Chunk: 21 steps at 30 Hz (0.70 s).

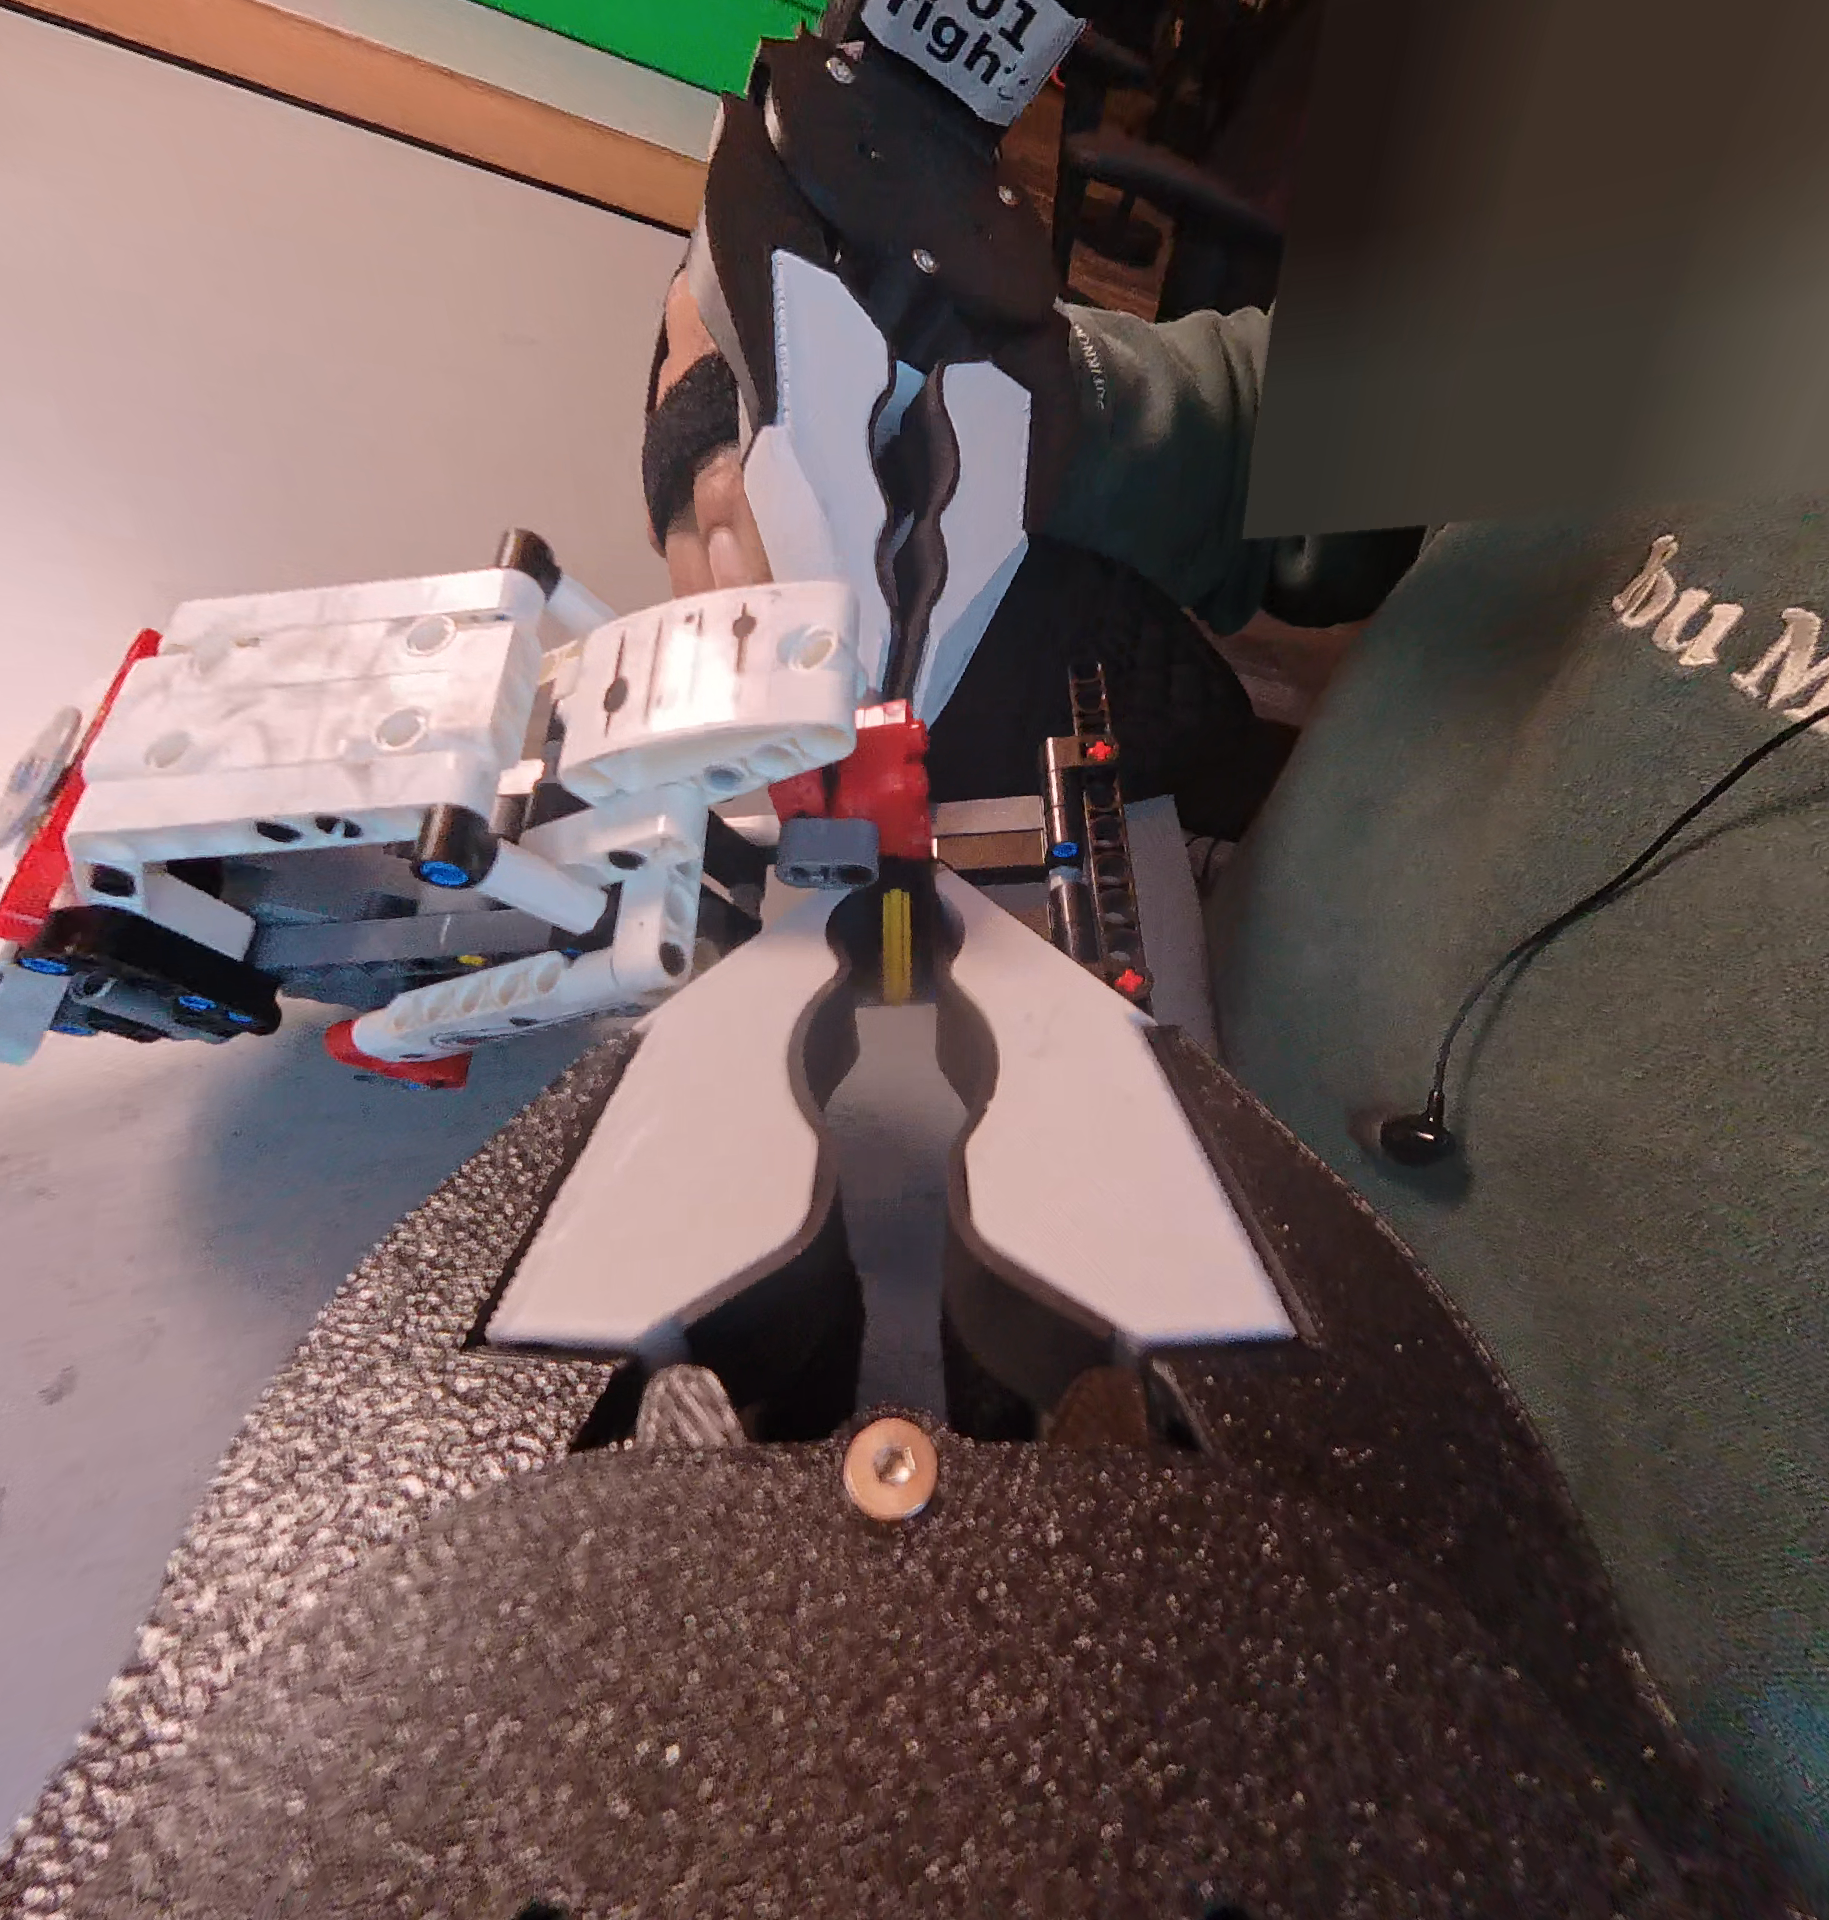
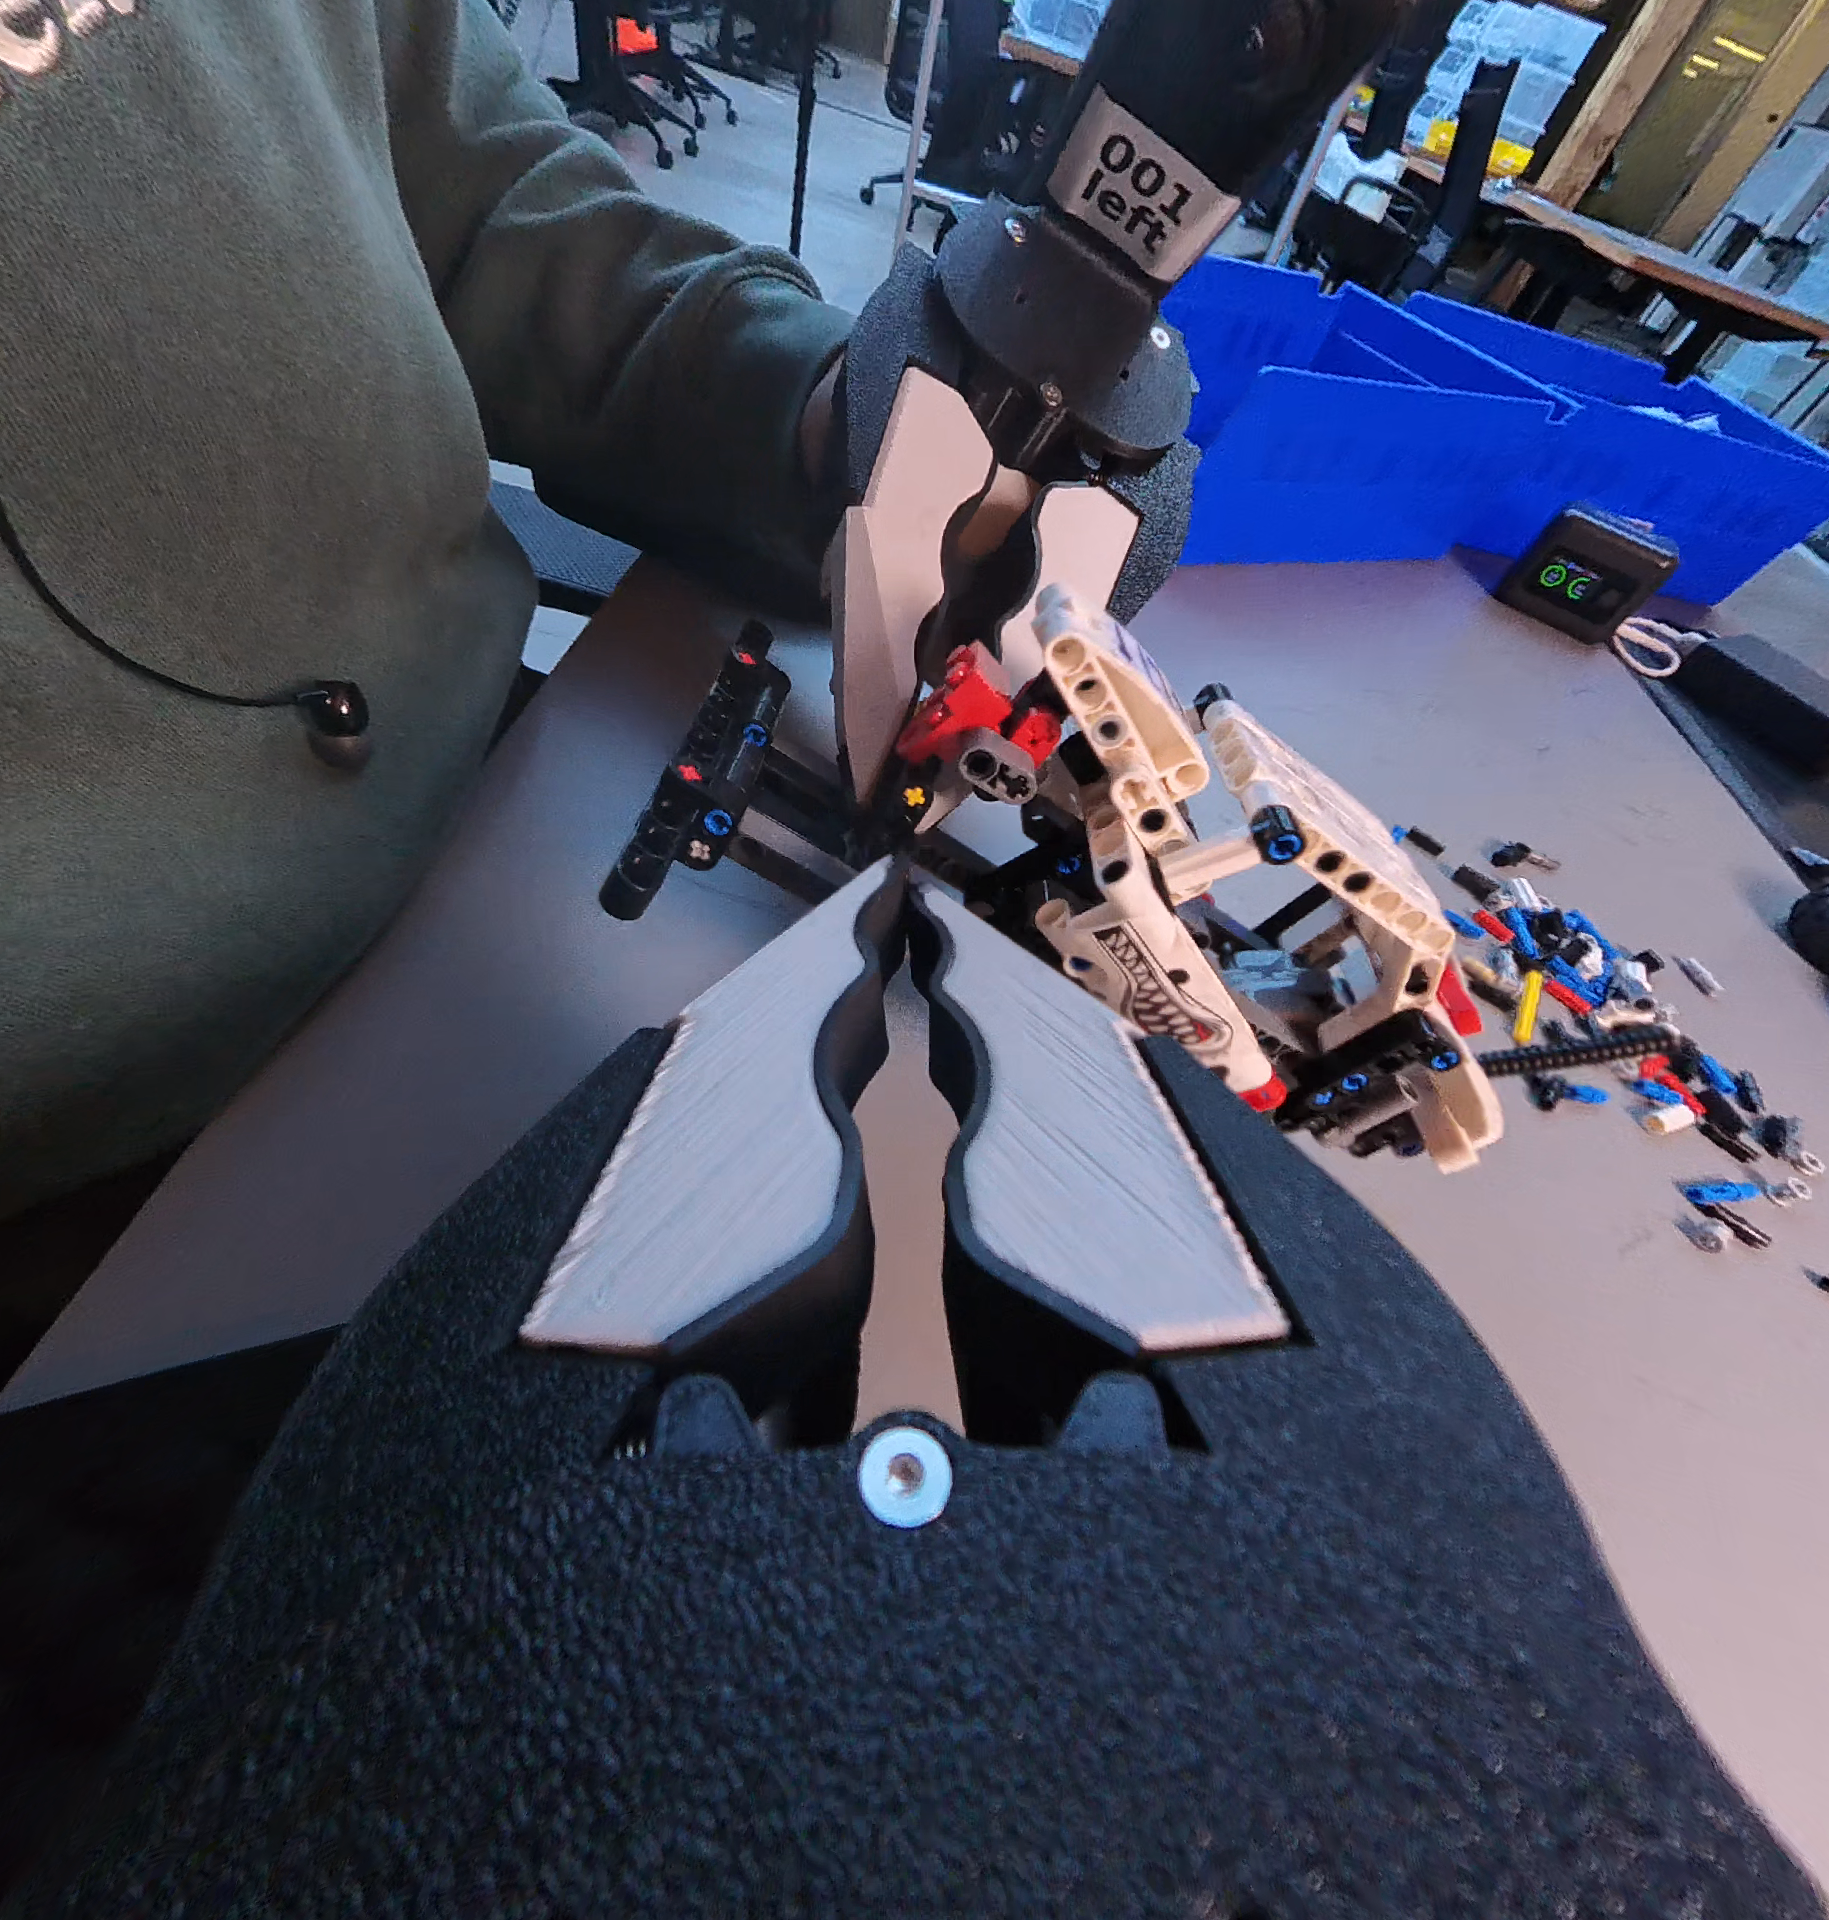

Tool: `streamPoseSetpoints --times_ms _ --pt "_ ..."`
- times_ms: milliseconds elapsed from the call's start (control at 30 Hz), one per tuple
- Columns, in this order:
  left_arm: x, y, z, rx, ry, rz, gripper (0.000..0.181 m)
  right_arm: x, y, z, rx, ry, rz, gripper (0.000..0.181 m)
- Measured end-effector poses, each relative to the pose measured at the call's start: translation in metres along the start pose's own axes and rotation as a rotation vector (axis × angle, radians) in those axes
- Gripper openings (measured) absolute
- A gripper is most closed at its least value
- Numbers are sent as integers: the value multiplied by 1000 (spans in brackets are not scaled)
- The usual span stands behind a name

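Observation:
A white, red and black brick vehicle model (image 1: 307, 727) is held in the air between both grippers, above the grey table (image 1: 162, 1299). My left gripper (image 1: 897, 894) is shut on the model's rear end, with a yellow axle (image 1: 896, 956) between its fingers, just below a red piece (image 1: 879, 769). The right gripper (image 1: 905, 691) comes down from above and pinches at that red piece. In the right wrist view, my right gripper (image 2: 902, 873) is shut on the model's (image 2: 1305, 831) dark frame. The left gripper (image 2: 894, 795) meets it tip to tip beside the red piece (image 2: 957, 696).
Several loose small parts (image 2: 1616, 1018) lie scattered on the table (image 2: 1409, 1403) at the right. Blue bins (image 2: 1461, 457) and a small black device with a screen (image 2: 1580, 582) stand behind. A person in a green sweatshirt (image 2: 214, 520) with a dangling earbud (image 2: 333, 717) sits close at the left. Left and right tips are no more than a few centimetres apart.

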State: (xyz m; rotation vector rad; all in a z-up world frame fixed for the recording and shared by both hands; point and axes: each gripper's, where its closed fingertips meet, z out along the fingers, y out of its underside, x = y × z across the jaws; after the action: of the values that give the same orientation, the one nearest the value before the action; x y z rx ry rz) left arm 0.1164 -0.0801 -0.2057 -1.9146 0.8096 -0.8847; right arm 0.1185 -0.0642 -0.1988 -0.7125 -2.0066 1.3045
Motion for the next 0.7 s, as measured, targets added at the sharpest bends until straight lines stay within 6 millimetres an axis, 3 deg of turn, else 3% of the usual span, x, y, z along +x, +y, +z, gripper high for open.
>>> streamPoseSetpoints --times_ms 200,333,500,700 --pt "-17 17 4 -114 -116 93 6 18 30 -4 -98 47 71 0" --pt "-41 34 1 -248 -242 189 6 36 49 -26 -216 109 96 0" --pt "-55 47 -10 -315 -253 227 7 16 75 -49 -443 -82 96 29" --pt "-50 56 -28 -338 -262 218 31 -1 92 -32 -653 -323 -16 49"
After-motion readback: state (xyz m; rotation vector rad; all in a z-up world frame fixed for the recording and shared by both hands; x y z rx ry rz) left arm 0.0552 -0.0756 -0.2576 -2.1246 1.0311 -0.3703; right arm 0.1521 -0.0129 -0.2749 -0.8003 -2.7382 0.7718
